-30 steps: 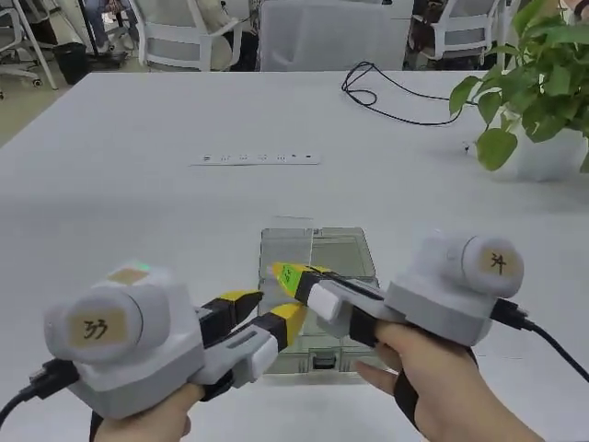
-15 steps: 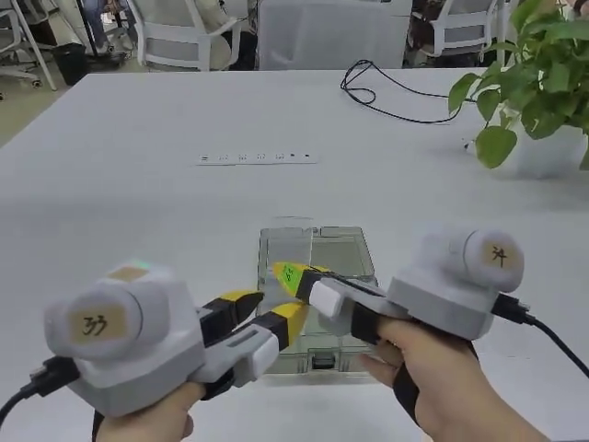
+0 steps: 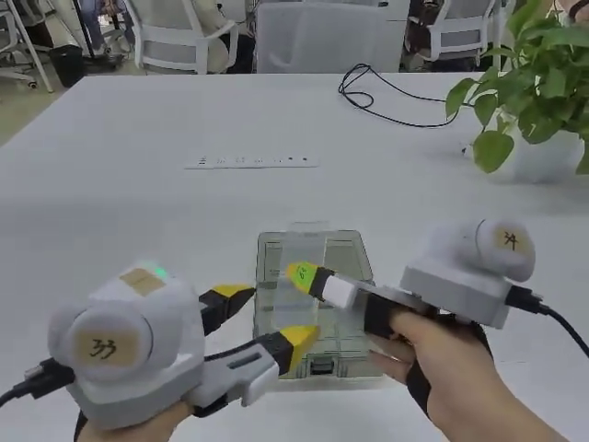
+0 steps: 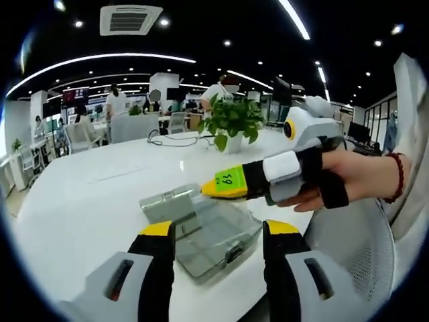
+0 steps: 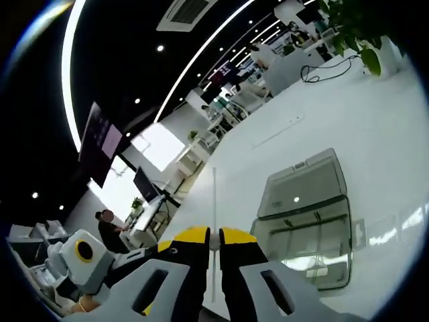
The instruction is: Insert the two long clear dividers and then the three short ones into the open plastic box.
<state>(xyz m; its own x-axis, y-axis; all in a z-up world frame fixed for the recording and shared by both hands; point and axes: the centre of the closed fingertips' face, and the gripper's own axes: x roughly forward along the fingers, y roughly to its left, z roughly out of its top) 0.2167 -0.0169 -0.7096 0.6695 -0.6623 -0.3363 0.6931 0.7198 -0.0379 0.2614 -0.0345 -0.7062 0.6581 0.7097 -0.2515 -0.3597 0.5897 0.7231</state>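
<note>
The open clear plastic box (image 3: 342, 333) lies on the white table just in front of me, its lid (image 3: 336, 250) folded back on the far side. My right gripper (image 3: 302, 273) hovers over the box's left part, shut on a thin clear divider (image 5: 214, 194) that stands up from between its yellow tips (image 5: 216, 238). My left gripper (image 3: 265, 313) is at the box's near-left corner, jaws apart with nothing between them (image 4: 211, 231). The left gripper view has the box (image 4: 201, 231) below the right gripper (image 4: 228, 182).
A potted plant (image 3: 529, 83) stands at the back right, with a black cable (image 3: 386, 97) looped beside it. A flat white strip (image 3: 253, 161) lies mid-table beyond the box. Chairs (image 3: 179, 37) line the far edge. The table's near edge is close under my hands.
My left gripper's jaws have spread wider apart. My right gripper, still shut on the divider, has shifted a little to the right over the box.
</note>
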